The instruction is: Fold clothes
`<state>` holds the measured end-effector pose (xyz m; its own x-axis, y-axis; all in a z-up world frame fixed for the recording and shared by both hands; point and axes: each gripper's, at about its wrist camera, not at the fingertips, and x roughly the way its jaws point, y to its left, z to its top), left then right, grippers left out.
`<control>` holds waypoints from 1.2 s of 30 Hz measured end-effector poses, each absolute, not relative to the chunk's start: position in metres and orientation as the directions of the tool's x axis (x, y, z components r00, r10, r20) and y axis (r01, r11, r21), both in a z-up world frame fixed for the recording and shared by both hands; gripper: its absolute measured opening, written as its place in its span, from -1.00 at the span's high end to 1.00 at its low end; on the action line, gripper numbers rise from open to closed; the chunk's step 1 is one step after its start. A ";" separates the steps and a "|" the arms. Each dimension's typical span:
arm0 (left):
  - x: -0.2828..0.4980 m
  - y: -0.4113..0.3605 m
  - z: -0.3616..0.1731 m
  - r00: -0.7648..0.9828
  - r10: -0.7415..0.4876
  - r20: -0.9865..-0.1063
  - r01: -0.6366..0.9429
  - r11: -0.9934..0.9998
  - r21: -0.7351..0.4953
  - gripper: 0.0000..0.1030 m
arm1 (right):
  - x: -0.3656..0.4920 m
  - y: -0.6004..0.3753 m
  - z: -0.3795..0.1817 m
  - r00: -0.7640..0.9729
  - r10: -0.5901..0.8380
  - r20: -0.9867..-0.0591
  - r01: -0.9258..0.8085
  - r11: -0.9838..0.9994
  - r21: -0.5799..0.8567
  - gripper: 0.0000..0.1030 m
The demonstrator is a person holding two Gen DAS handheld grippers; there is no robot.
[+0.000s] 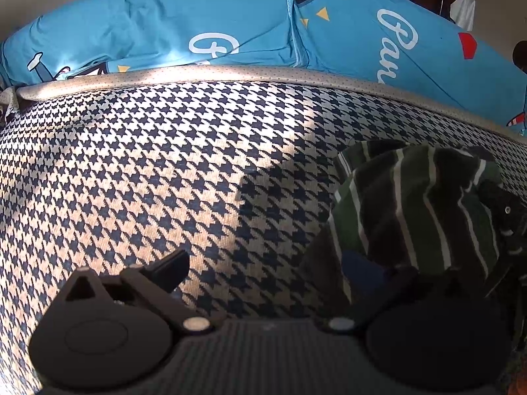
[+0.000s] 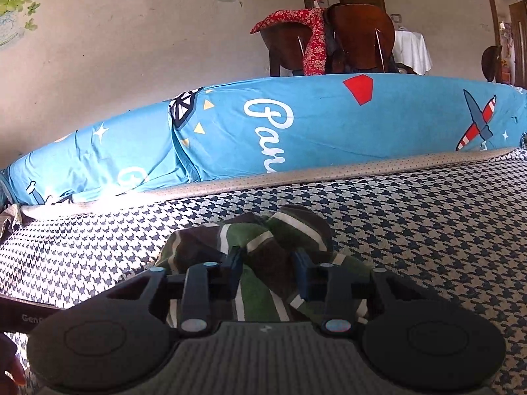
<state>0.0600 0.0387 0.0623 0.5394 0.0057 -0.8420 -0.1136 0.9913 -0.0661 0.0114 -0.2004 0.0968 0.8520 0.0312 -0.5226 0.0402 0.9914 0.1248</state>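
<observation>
A dark green garment with white stripes (image 1: 411, 204) lies bunched on the houndstooth cover (image 1: 164, 164), at the right of the left wrist view. My left gripper (image 1: 290, 273) is open wide. Its left finger (image 1: 171, 268) rests over bare cover, and its right finger is in shadow under the garment's near edge. In the right wrist view the same garment (image 2: 263, 240) is heaped straight ahead. My right gripper (image 2: 268, 266) is shut on a raised fold of it, with cloth filling the gap between the fingers. Dark parts of that gripper (image 1: 509, 227) show at the garment's right side.
A long blue printed cushion (image 2: 296, 125) runs along the back behind a grey trim edge (image 2: 362, 168). Beyond it stand wooden chairs with a red floral cloth (image 2: 313, 33) and a painted wall. A hand (image 2: 10, 368) shows at the lower left. The houndstooth cover (image 2: 444, 230) extends on both sides.
</observation>
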 end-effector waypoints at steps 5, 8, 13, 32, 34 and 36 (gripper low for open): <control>0.060 0.039 0.063 0.542 0.004 -0.840 -0.114 0.991 -0.069 -1.00 | 0.007 -0.197 0.097 0.851 0.052 -0.523 0.014 0.993 0.121 0.69; 0.060 0.039 0.064 0.544 0.002 -0.839 -0.117 0.990 -0.074 -1.00 | 0.004 -0.196 0.098 0.848 0.075 -0.524 -0.005 0.991 0.133 0.70; 0.060 0.041 0.067 0.550 0.000 -0.835 -0.127 0.988 -0.084 -1.00 | -0.004 -0.188 0.098 0.840 0.119 -0.529 -0.062 0.990 0.125 0.70; 0.055 0.048 0.078 0.589 -0.024 -0.808 -0.144 0.981 -0.134 -1.00 | -0.047 -0.144 0.086 0.749 0.323 -0.578 -0.310 0.943 0.124 0.82; 0.054 0.047 0.078 0.592 -0.026 -0.806 -0.140 0.981 -0.135 -1.00 | -0.050 -0.140 0.084 0.737 0.337 -0.585 -0.335 0.935 0.116 0.82; 0.054 0.047 0.079 0.593 -0.030 -0.805 -0.137 0.981 -0.138 -1.00 | -0.053 -0.137 0.084 0.735 0.338 -0.587 -0.349 0.932 0.100 0.82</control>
